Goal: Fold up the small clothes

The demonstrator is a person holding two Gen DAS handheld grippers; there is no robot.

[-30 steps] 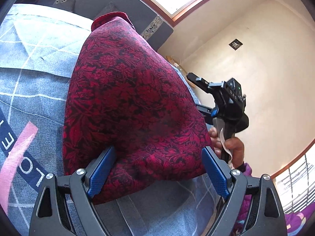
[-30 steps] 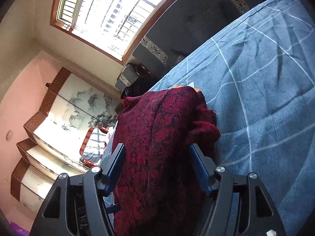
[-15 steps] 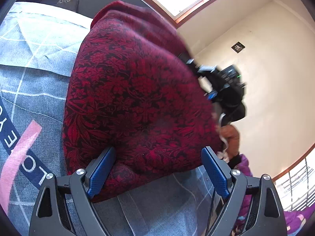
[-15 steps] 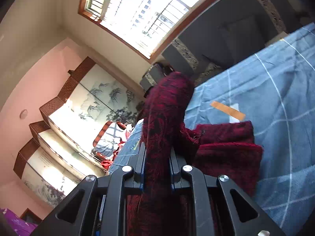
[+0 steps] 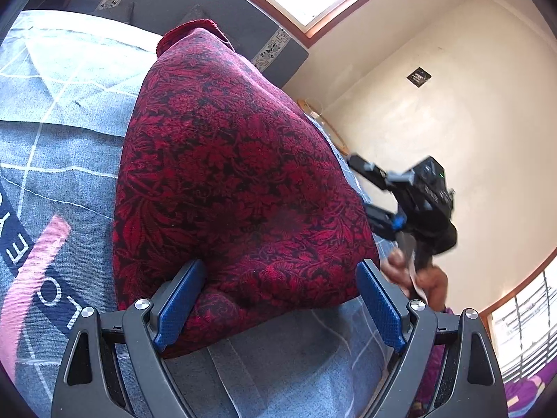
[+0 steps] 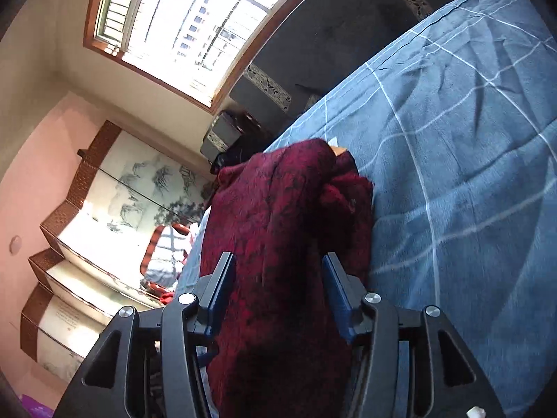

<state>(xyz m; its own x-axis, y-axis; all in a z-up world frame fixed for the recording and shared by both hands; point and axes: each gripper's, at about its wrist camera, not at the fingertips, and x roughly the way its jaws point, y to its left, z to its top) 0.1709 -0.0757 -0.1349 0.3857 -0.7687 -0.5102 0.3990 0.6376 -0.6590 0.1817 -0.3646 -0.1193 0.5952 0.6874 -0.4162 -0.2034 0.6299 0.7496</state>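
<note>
A dark red floral garment [image 5: 226, 174] lies folded in a mound on the blue checked bedcover [image 5: 69, 139]. My left gripper [image 5: 280, 296] stands wide open at its near edge, one blue pad at each side of the cloth. In the right wrist view the same garment [image 6: 278, 202] runs between the fingers of my right gripper [image 6: 276, 278], whose jaws are opening and stand apart from the cloth. The left wrist view shows the right gripper [image 5: 362, 191] at the garment's right side, with a hand [image 5: 428, 278] on its handle.
The bedcover [image 6: 452, 174] stretches away to the right of the garment. A dark grey headboard [image 5: 209, 10] stands behind the bed under a window. A painted folding screen [image 6: 104, 209] and a striped item [image 6: 163, 257] are beyond the bed's far side.
Half a second ago the right gripper was shut on a lifted fold of the garment; now the fold lies down again and the jaws have parted. The left gripper has not moved.
</note>
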